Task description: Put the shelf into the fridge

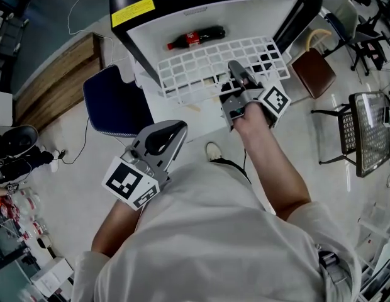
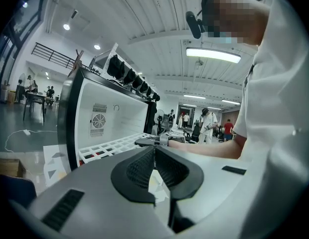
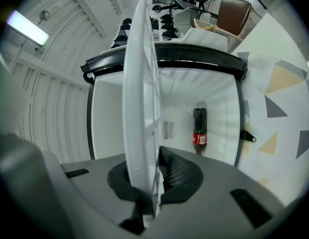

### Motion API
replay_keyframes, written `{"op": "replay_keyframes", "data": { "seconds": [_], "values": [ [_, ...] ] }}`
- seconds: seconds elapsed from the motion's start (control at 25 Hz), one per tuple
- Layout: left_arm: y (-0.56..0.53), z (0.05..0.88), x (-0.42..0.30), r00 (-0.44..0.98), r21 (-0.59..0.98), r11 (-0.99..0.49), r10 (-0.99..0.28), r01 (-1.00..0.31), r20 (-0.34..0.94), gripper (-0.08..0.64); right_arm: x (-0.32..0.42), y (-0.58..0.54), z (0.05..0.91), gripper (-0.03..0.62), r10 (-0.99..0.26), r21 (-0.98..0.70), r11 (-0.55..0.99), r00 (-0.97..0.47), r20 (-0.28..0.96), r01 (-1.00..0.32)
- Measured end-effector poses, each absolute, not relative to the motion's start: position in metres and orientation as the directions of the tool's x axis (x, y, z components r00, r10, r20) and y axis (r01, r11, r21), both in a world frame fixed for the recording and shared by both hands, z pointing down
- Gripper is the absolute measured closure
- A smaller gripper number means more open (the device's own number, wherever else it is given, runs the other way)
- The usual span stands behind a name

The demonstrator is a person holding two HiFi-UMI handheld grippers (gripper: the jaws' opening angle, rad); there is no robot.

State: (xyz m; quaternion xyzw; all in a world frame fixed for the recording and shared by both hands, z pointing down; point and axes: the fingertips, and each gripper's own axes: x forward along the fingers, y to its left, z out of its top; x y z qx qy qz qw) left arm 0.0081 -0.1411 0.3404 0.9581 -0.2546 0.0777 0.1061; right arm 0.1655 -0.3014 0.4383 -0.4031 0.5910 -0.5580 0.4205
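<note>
Our right gripper (image 1: 236, 74) has its fingers (image 3: 177, 176) clenched on the near edge of the white grid shelf (image 1: 207, 61). The shelf lies at the mouth of the open fridge (image 1: 182, 27), its far part over the white interior. Our left gripper (image 1: 165, 138) hangs near the body, fingers (image 2: 137, 171) pressed together on nothing. We judge the shelf light, stiff and slick. Held at one point it may twist, so a second hold on the near-left edge would steady it. Only the right gripper view shows the grip on the rim; only the head view shows the shelf's whole span.
</note>
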Motion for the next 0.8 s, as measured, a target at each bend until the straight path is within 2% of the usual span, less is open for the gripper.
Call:
{"op": "replay_keyframes", "data": {
  "seconds": [0.8],
  "values": [
    [-0.135, 0.343, 0.012, 0.853, 0.171, -0.84, -0.479, -0.514, 0.208, 0.537, 0.165, -0.294, 0.448, 0.568, -0.937, -0.998, 0.05, -0.345, -0.06, 0.037]
  ]
}}
